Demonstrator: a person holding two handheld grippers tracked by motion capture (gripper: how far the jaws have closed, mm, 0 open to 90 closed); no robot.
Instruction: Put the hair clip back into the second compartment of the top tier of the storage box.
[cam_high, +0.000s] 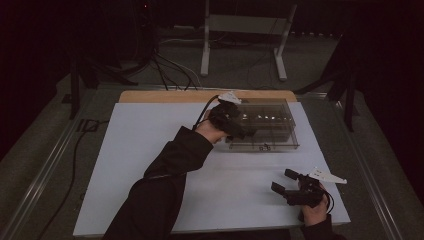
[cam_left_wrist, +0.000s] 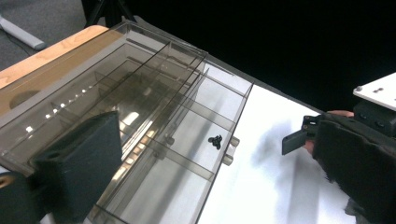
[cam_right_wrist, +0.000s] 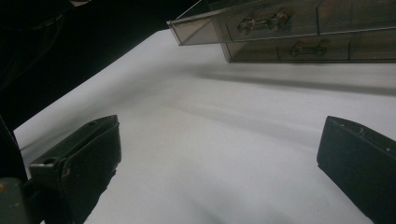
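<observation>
1. Three views are taken in turn, beginning with the high view. A clear plastic organiser box (cam_high: 265, 125) is seen at the far side of the white table (cam_high: 140, 165), with the left gripper (cam_high: 235, 125) held at its left end. The right gripper (cam_high: 285, 184) is held well apart, near the front right corner, its jaws spread and empty. The work is judged to be at an early or middle stage (nothing is carried by either gripper).

2. From the left gripper view, the organiser box (cam_left_wrist: 140, 93) is shown with its lid raised or a tray drawn out; which of the two cannot be told. One small black part (cam_left_wrist: 215, 141) is seen lying in a front compartment, while the neighbouring compartments look bare. The left gripper's jaws stand wide apart with nothing pressed between them. The right gripper (cam_left_wrist: 299, 137) is seen farther off.

3. From the right gripper view, the organiser box (cam_right_wrist: 289, 28) is seen across bare table, with small metal pieces (cam_right_wrist: 264, 22) glinting in two compartments. The jaws are spread wide over nothing.
</observation>
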